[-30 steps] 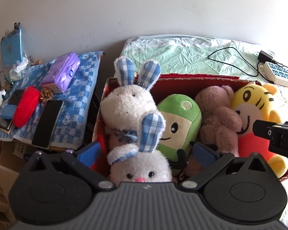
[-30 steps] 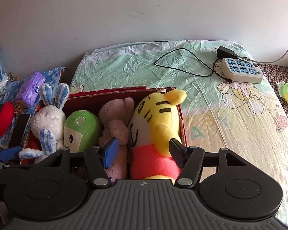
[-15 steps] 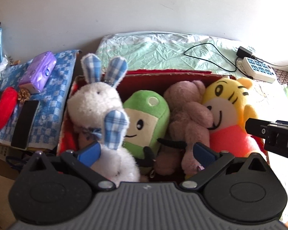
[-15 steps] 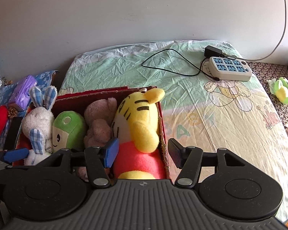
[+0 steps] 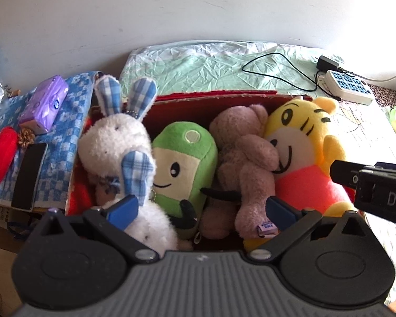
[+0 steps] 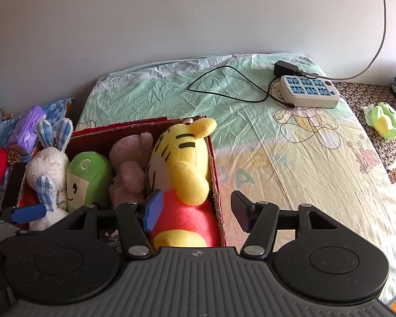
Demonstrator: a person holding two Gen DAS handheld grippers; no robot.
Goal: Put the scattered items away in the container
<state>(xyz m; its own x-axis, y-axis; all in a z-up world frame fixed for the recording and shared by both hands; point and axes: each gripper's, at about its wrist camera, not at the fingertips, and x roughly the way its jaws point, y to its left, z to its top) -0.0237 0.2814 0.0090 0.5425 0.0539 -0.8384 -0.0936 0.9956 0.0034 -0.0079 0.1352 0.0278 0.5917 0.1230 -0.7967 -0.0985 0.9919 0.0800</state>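
both claws gape empty, left claw (image 5: 202, 208) and right claw (image 6: 195, 210), over red box (image 5: 219, 96) (four plush toys inside).

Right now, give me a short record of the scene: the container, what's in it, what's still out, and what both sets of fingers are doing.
container: red cardboard box on the bed
inside, left to right: white rabbit plush, green plush, pink-brown teddy bear, yellow tiger plush
still out: small green and yellow toy at the bed's far right
also on bed: power strip
left gripper: fingers open, over the box, holding nothing
right gripper: fingers open, astride the box's right wall, holding nothing
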